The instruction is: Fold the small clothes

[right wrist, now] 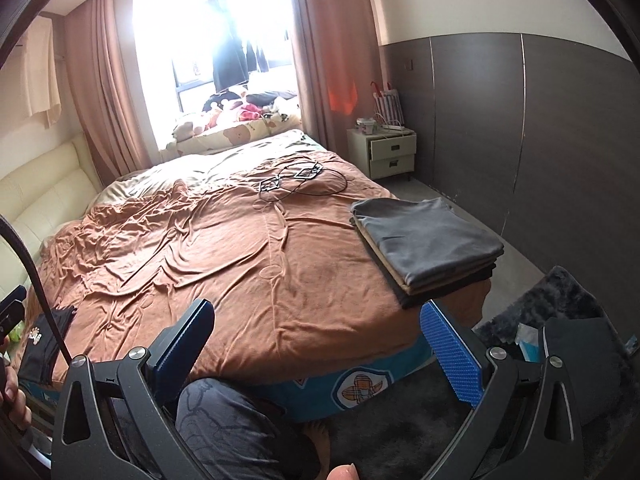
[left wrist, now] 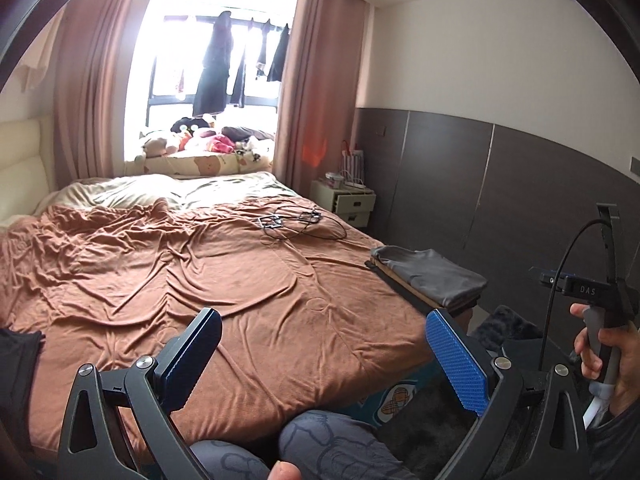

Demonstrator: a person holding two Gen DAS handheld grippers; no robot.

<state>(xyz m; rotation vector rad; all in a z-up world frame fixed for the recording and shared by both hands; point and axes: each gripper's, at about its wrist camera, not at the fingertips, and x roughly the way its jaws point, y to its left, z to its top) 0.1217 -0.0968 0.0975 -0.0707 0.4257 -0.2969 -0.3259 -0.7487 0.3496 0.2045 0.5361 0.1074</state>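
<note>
A stack of folded clothes with a grey piece on top lies on the right corner of the bed, also in the left wrist view. A dark garment with a printed logo lies at the bed's near left edge; its edge shows in the left wrist view. My left gripper is open and empty above the bed's near edge. My right gripper is open and empty, held low before the bed's foot, left of the stack.
Black cables and small frames lie on the brown sheet mid-bed. A nightstand with an open drawer stands by the dark wall. A dark rug covers the floor at right. My knees are below the grippers.
</note>
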